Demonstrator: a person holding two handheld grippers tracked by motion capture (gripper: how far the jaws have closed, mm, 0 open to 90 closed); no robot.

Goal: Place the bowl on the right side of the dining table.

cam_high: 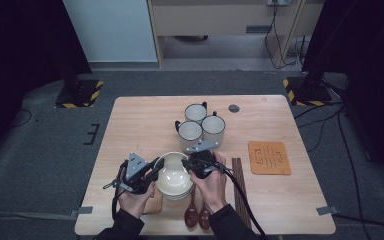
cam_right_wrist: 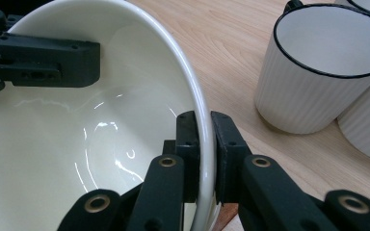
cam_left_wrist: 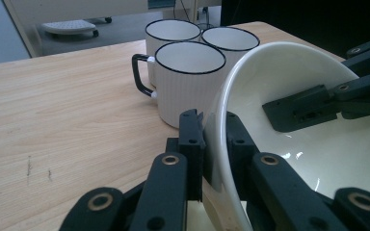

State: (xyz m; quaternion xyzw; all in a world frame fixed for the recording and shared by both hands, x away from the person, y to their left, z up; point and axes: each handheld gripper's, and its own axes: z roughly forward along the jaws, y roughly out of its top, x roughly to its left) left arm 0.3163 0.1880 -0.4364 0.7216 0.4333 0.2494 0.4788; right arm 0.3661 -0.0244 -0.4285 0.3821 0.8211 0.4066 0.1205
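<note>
Both pairs of jaws pinch the rim of the same white bowl point(cam_high: 174, 175): the left gripper point(cam_left_wrist: 215, 144) has one jaw outside and one inside the wall on its side, and the right gripper point(cam_right_wrist: 204, 144) clamps the opposite rim the same way, each pressed tight on the thin edge. In each gripper view the other gripper's jaw reaches over the far rim into the bowl. The bowl sits on top of a stack of bowls point(cam_high: 177, 192) near the table's near edge, about midway along it, with the person's hands on either side. Just behind the stack, toward the table's middle, stand three white mugs point(cam_high: 201, 125) with dark rims, touching or nearly touching one another. Two dark spoons point(cam_high: 196, 216) lie at the near edge beside the right hand point(cam_high: 214, 185), and a bundle of dark chopsticks point(cam_high: 240, 187) lies to their right, running toward the near edge. An orange mat point(cam_high: 268, 157) lies flat toward the table's right edge, well apart from the bowls.
</note>
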